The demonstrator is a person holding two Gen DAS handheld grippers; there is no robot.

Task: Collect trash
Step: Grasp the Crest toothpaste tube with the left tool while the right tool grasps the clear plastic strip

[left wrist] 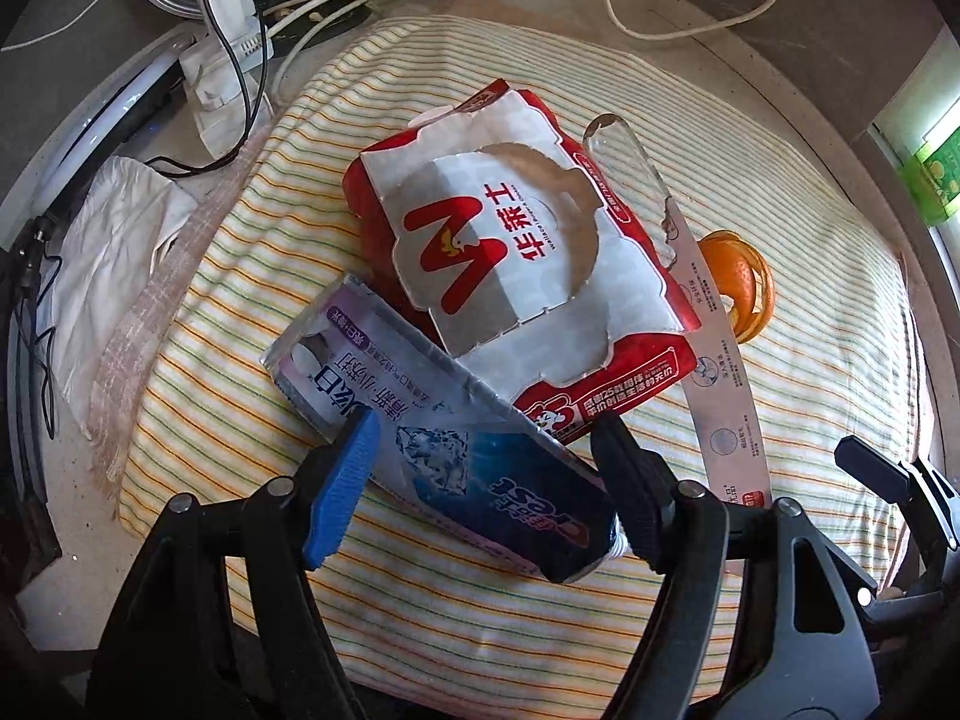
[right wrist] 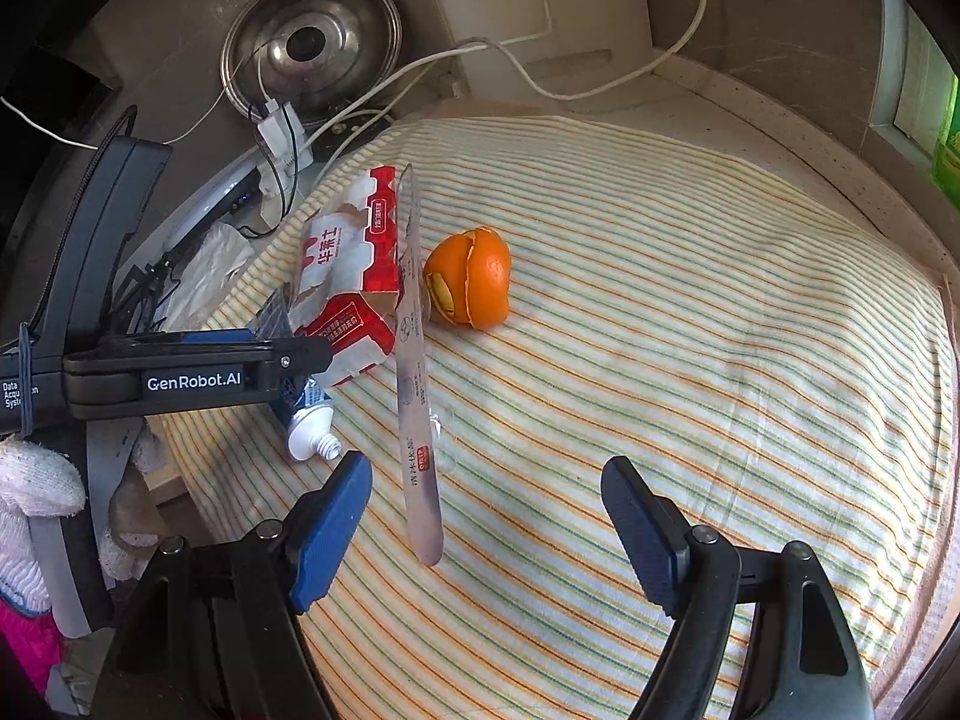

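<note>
Left wrist, toothpaste tube (uncapped), torn carton

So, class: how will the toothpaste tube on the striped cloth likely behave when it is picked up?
The toothpaste tube looks flattened and creased, so it is probably nearly empty and light. Its soft body may buckle or flop when squeezed between the left tongs. Its glossy skin could slip, and with no cap on its nozzle, leftover paste might ooze.

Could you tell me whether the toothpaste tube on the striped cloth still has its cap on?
Off. In the right wrist view the blue-and-white toothpaste tube ends in a bare white threaded nozzle, with no cap over it.
</note>
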